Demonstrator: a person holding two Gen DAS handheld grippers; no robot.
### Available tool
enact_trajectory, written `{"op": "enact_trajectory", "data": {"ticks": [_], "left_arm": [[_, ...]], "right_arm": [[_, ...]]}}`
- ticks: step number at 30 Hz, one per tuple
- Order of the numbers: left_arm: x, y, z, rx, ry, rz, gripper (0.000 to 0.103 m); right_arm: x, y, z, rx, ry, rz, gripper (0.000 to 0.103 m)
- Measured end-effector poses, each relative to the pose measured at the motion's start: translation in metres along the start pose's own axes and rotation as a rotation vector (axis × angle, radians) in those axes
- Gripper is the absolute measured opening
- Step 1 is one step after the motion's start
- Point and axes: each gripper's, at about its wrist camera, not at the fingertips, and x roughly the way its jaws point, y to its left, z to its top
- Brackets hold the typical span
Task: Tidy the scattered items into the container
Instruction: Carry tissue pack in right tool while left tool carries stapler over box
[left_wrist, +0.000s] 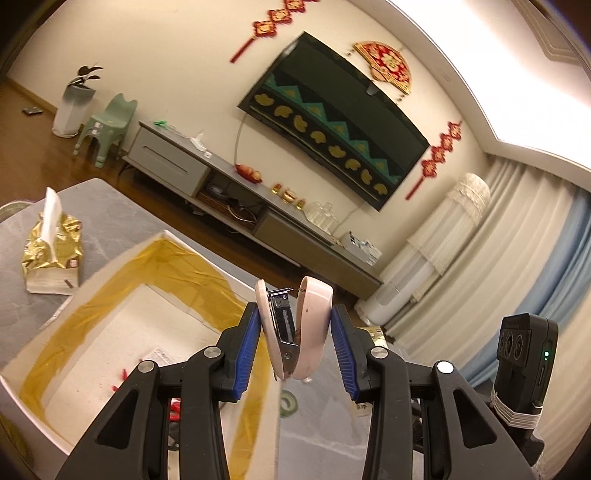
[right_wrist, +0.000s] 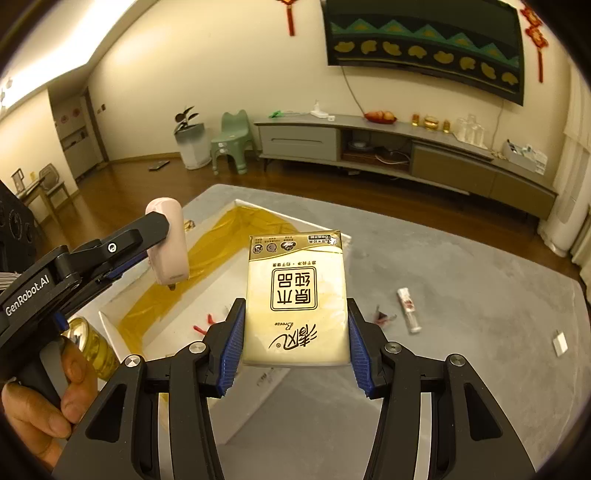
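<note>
Both jaws are closed on something. On the left, the left gripper (left_wrist: 295, 332) pinches a pink stapler (left_wrist: 295, 328) across its sides, long axis running away from the camera, its mouth gaping. The white box (left_wrist: 122, 325) with yellow tape lies below and to that gripper's left, so the left hand (right_wrist: 44, 398) looks nearer for the drop. On the right, the right gripper (right_wrist: 295, 332) clamps a gold tissue pack (right_wrist: 295, 302) by its long edges, held above the box's near right corner. Further right, a small tube (right_wrist: 408, 310) and a white card (right_wrist: 560, 343) still lie loose on the grey tabletop (right_wrist: 461, 258), a living room with wooden floor beyond.
</note>
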Motion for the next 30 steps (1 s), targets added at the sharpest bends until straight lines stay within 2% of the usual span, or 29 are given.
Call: {"op": "enact_trajectory", "data": {"ticks": [15, 25, 30], "left_arm": [[0.010, 0.048, 0.008, -0.078, 0.004, 0.159, 0.040], [0.029, 0.076, 0.025, -0.188, -0.006, 0.168, 0.040], [0.048, 0.086, 0.029, -0.253, 0.017, 0.167, 0.040]], "right_arm": [[0.046, 0.018, 0.034, -0.052, 0.038, 0.060, 0.053], [0.090, 0.012, 0.044, -0.010, 0.107, 0.102, 0.053], [0.104, 0.008, 0.049, 0.008, 0.132, 0.110, 0.053]]}}
